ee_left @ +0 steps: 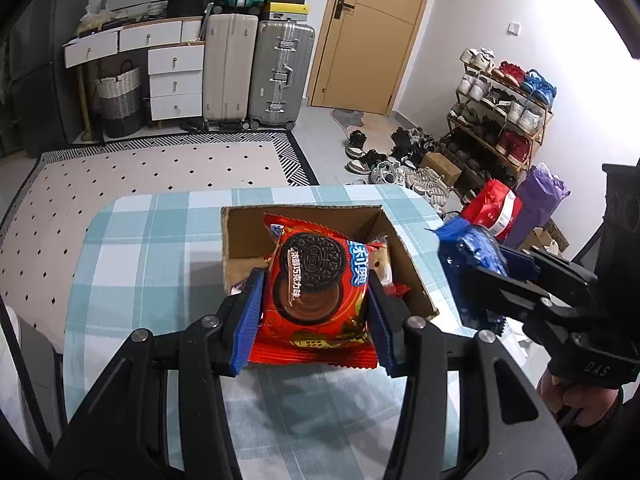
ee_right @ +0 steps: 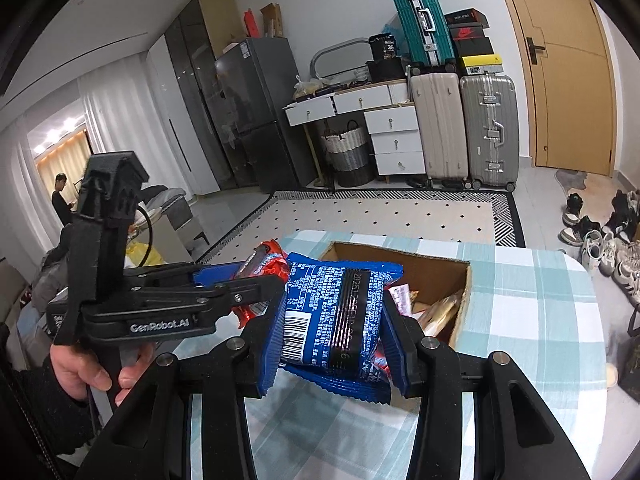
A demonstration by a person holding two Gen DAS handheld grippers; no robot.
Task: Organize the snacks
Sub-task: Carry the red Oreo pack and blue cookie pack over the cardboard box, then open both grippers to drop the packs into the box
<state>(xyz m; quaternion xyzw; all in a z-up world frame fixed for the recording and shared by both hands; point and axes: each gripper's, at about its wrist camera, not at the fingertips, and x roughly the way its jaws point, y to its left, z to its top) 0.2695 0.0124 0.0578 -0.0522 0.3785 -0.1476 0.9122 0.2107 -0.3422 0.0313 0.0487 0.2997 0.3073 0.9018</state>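
Observation:
My left gripper (ee_left: 316, 284) is shut on a red Oreo pack (ee_left: 316, 292) and holds it over the near edge of an open cardboard box (ee_left: 240, 236) on the checked table. My right gripper (ee_right: 332, 316) is shut on a blue snack pack (ee_right: 336, 320), held just above the table at the box's (ee_right: 436, 268) near left corner. In the left wrist view the right gripper (ee_left: 496, 268) with the blue pack (ee_left: 468, 248) hangs to the right of the box. In the right wrist view the left gripper (ee_right: 256, 276) with the red pack (ee_right: 264, 264) sits at left. Other snacks (ee_right: 436, 312) lie inside the box.
The table wears a blue-and-white checked cloth (ee_left: 152, 248). Beyond it lies a dotted rug (ee_left: 160, 172), suitcases (ee_left: 256, 68), white drawers (ee_left: 176, 76) and a shoe rack (ee_left: 500, 120) with shoes on the floor. Red and purple bags (ee_left: 500, 208) stand at the table's right.

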